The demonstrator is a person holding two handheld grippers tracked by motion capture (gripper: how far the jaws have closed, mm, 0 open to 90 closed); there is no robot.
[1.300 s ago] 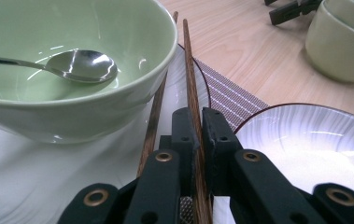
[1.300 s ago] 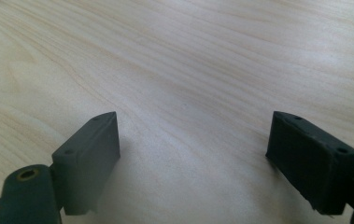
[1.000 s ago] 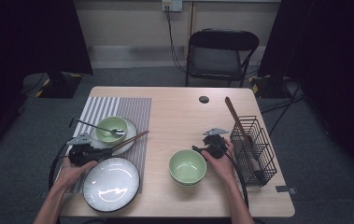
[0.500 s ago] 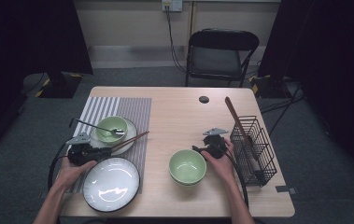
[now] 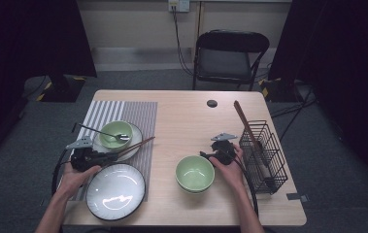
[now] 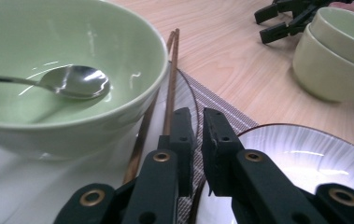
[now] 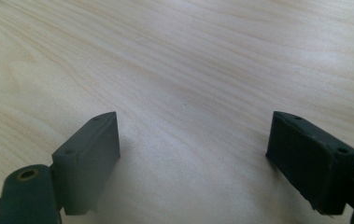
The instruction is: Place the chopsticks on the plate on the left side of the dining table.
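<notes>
left gripper (image 6: 194, 135) low at the near end of the wooden chopsticks (image 6: 167, 88), jaws nearly together with only a thin gap, having just been closing a little; whether the pads actually pinch the sticks cannot be told, since the chopsticks run under and just left of the jaws. chopsticks lying slantwise against the right side of the green bowl (image 6: 67, 70), over the edge of the small white plate (image 5: 135, 143) beneath that bowl, tips pointing away toward the bare table (image 5: 186, 116). spoon (image 6: 69, 81) resting inside the green bowl. large white plate (image 6: 305, 158) just right of the gripper, on the striped placemat (image 5: 123, 114). right gripper (image 7: 195, 154) wide open over bare wood, nothing between its jaws, just right of the stacked green bowls (image 5: 194, 173) and left of the black wire basket (image 5: 264, 150).
</notes>
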